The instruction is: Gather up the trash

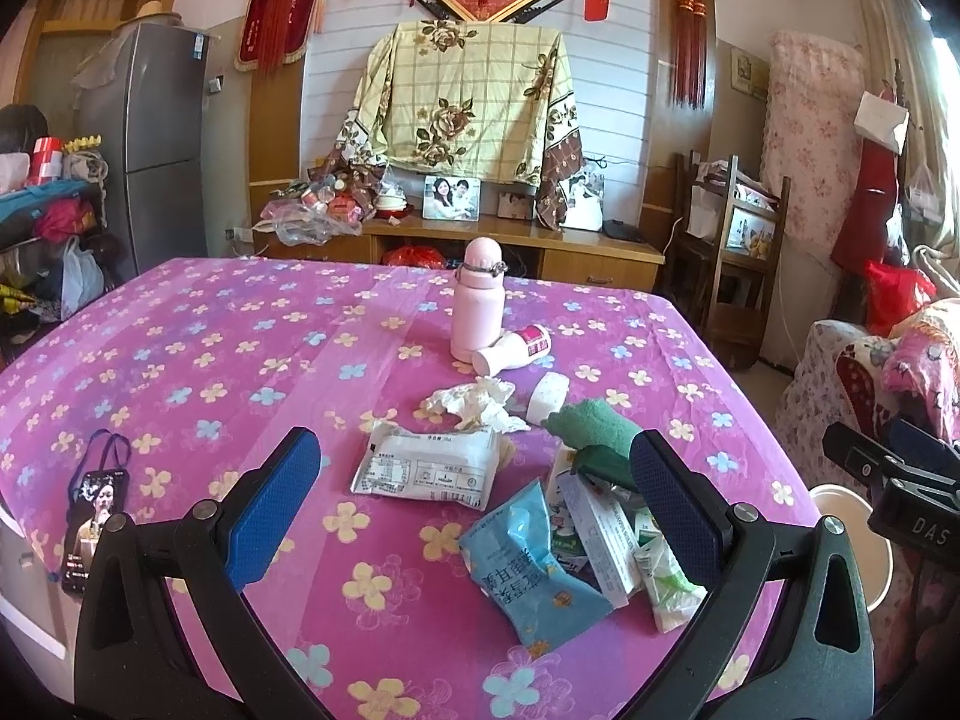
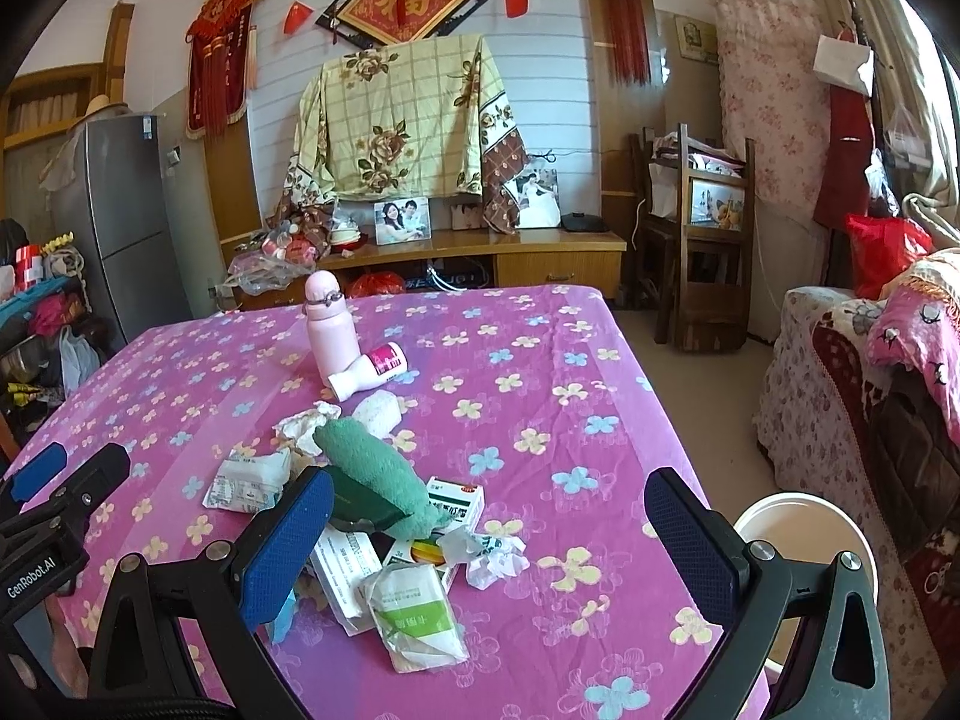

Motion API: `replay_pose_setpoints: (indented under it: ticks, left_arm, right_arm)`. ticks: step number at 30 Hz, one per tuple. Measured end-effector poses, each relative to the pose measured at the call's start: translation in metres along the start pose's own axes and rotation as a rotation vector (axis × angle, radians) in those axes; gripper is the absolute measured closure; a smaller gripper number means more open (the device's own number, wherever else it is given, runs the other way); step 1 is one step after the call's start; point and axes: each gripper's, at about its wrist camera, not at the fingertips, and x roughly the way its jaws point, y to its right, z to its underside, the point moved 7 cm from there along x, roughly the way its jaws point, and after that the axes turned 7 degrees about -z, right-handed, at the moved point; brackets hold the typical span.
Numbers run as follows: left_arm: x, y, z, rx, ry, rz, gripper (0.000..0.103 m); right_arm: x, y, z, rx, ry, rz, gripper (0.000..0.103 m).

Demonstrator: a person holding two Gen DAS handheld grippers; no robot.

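A heap of trash lies on the pink flowered tablecloth (image 1: 210,360): a white wrapper (image 1: 426,468), a blue packet (image 1: 528,564), a crumpled tissue (image 1: 474,402), medicine boxes (image 1: 600,534) and a green-and-white sachet (image 1: 666,582). A green cloth (image 1: 594,426) rests on the heap. My left gripper (image 1: 477,510) hovers open just short of the blue packet, holding nothing. My right gripper (image 2: 489,540) is open over the near-right part of the heap, above the sachet (image 2: 414,612), boxes (image 2: 456,504) and a crumpled wrapper (image 2: 492,552). The green cloth (image 2: 372,474) lies just beyond its left finger.
A pink bottle (image 1: 477,306) stands mid-table with a white bottle (image 1: 513,351) lying against it and a small white roll (image 1: 549,396) nearby. A phone (image 1: 96,516) lies at the table's near-left edge. A white bin (image 2: 804,540) stands off the table's right edge, by a covered sofa (image 2: 870,390).
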Motion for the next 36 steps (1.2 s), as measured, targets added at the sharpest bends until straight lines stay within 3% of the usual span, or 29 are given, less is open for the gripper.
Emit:
replay_pose_setpoints:
  ticks: [14, 24, 36]
  left_arm:
    - [0.015, -0.009, 0.021, -0.003, -0.08, 0.008, 0.0]
    - [0.038, -0.002, 0.047, -0.003, -0.193, 0.038, 0.0]
    - [0.061, 0.01, 0.066, 0.009, -0.268, 0.046, 0.0]
  right_arm:
    - [0.013, 0.001, 0.012, -0.006, -0.049, -0.004, 0.0]
    - [0.041, 0.002, 0.043, -0.022, -0.175, -0.03, 0.0]
    - [0.082, -0.008, 0.095, -0.04, -0.346, -0.101, 0.0]
